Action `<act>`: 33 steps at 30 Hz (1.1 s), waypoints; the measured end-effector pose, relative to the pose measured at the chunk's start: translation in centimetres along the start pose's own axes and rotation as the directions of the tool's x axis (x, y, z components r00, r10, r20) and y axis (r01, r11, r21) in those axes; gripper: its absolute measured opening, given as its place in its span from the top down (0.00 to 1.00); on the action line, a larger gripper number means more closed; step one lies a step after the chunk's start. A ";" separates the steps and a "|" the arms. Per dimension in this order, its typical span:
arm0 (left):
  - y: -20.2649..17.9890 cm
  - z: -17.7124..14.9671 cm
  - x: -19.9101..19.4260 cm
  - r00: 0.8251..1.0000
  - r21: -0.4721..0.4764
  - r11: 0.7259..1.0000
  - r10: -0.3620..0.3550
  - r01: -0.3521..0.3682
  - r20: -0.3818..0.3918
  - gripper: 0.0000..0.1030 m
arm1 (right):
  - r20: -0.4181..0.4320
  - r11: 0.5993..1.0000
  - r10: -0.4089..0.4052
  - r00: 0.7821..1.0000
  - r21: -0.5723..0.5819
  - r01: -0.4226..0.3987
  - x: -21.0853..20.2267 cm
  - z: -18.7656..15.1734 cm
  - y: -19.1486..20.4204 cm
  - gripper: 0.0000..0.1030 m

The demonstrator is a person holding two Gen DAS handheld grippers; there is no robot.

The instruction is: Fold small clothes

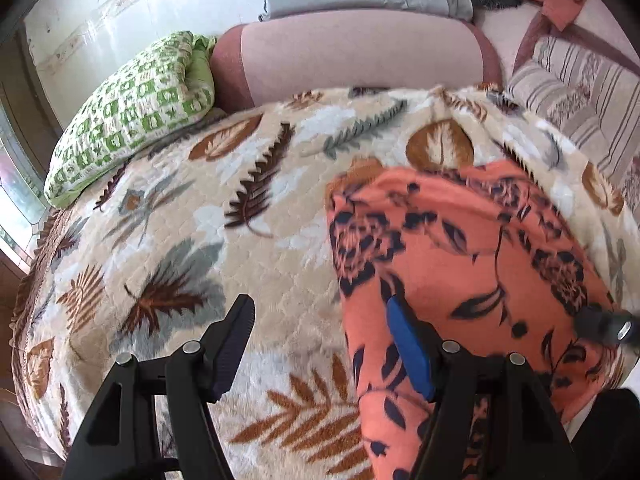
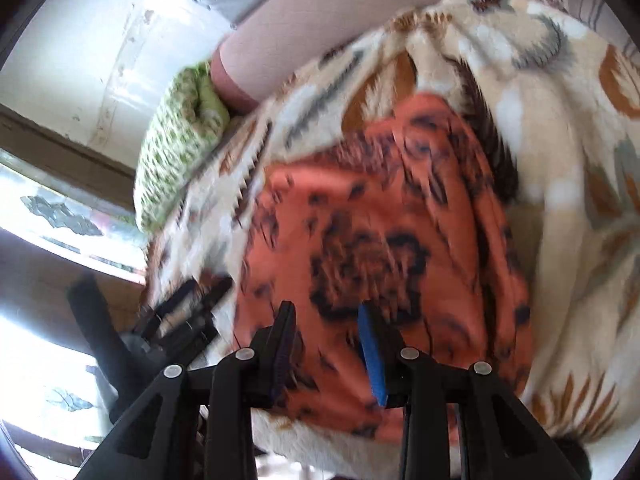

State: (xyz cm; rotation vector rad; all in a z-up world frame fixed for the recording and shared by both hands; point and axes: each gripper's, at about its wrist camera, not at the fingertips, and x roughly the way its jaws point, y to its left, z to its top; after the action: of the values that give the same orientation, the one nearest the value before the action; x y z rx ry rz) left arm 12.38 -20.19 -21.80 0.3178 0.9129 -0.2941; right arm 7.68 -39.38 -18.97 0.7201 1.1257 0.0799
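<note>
Blanket: big fuzzy cream blanket (image 1: pixel 256 216) with brown and grey leaf prints, spread under both grippers and covering pretty much the whole bed.

Headboard: padded pinkish headboard (image 1: pixel 360 52) well ahead of the left gripper, past the far edge of the blanket.

Garment: the orange garment with dark floral print (image 1: pixel 460 248) lies flat on the blanket. From the left gripper it's ahead and to the right, running under the blue-padded finger. From the right gripper (image 2: pixel 328 344) it's straight ahead and below, filling the view.

Pillow: green-and-white checked pillow (image 1: pixel 132 112) ahead and off to the left of the left gripper, against the headboard's end.

Striped cushion: striped cushion (image 1: pixel 580 92) ahead and far right of the left gripper.

Left gripper: left gripper (image 1: pixel 320 344) has jaws spread wide, nothing pinched; one finger is over bare blanket, the other over the garment's left edge.

Right gripper: jaws partly apart over the cloth, not clamping anything as far as I can see. The view is blurry though.
</note>
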 end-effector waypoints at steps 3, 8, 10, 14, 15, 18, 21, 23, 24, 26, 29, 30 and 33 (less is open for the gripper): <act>-0.5 -1.1 0.9 0.999 0.031 0.999 0.015 -0.014 -0.037 0.32 | -0.020 0.999 -0.040 0.999 -0.016 0.039 1.7 -1.4 -0.4 0.57; 0.2 -0.6 -1.7 1.000 0.011 1.000 0.007 -0.007 0.001 0.32 | -0.006 0.997 -0.068 0.998 -0.040 0.068 -0.4 -1.6 1.3 0.49; 0.5 -0.4 -3.2 0.999 0.007 1.000 0.009 -0.009 0.039 0.32 | 0.022 0.996 -0.067 0.997 -0.049 0.068 -1.5 -1.6 2.0 0.48; 0.9 0.1 -5.6 0.996 -0.002 1.000 -0.004 0.004 0.090 0.32 | 0.078 0.996 -0.052 0.996 -0.061 0.057 -4.0 -1.4 3.1 0.45; 1.0 0.3 -6.2 0.995 -0.003 1.000 -0.009 0.009 0.102 0.32 | 0.087 0.996 -0.050 0.995 -0.066 0.056 -4.5 -1.2 3.5 0.45; 1.0 0.6 -7.9 0.990 -0.001 1.000 -0.008 0.009 0.142 0.32 | 0.122 0.995 -0.046 0.991 -0.082 0.056 -6.1 -1.3 4.4 0.44; 1.2 0.8 -9.3 0.985 -0.005 1.000 -0.013 0.015 0.175 0.32 | 0.150 0.994 -0.043 0.988 -0.096 0.058 -7.2 -1.5 5.4 0.44; 1.4 0.9 -10.2 0.981 -0.009 1.000 -0.016 0.018 0.192 0.32 | 0.171 0.991 -0.046 0.984 -0.113 0.066 -8.0 -1.6 6.0 0.44; 1.6 1.0 -10.7 0.980 -0.011 1.000 -0.015 0.018 0.200 0.32 | 0.180 0.990 -0.047 0.983 -0.121 0.069 -8.3 -1.7 6.3 0.44; 1.7 1.1 -11.4 0.977 -0.015 1.000 -0.017 0.020 0.213 0.32 | 0.195 0.988 -0.046 0.980 -0.135 0.073 -9.0 -1.9 6.9 0.44; 2.0 1.2 -12.5 0.971 -0.016 1.000 -0.016 0.021 0.237 0.32 | 0.213 0.986 -0.038 0.976 -0.153 0.072 -9.6 -2.0 7.8 0.44; 2.1 1.2 -12.9 0.969 -0.019 1.000 -0.016 0.022 0.245 0.32 | 0.220 0.984 -0.040 0.975 -0.161 0.077 -9.8 -2.1 8.1 0.43; 2.6 1.2 -13.8 0.966 -0.031 0.999 -0.017 0.026 0.257 0.29 | 0.239 0.978 -0.039 0.970 -0.191 0.086 -10.3 -2.5 9.2 0.42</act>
State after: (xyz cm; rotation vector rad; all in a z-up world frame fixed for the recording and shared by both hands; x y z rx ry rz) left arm 6.30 -16.77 -9.61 0.2314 0.6657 -0.3311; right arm 3.58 -35.26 -6.20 0.4992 0.8990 0.0518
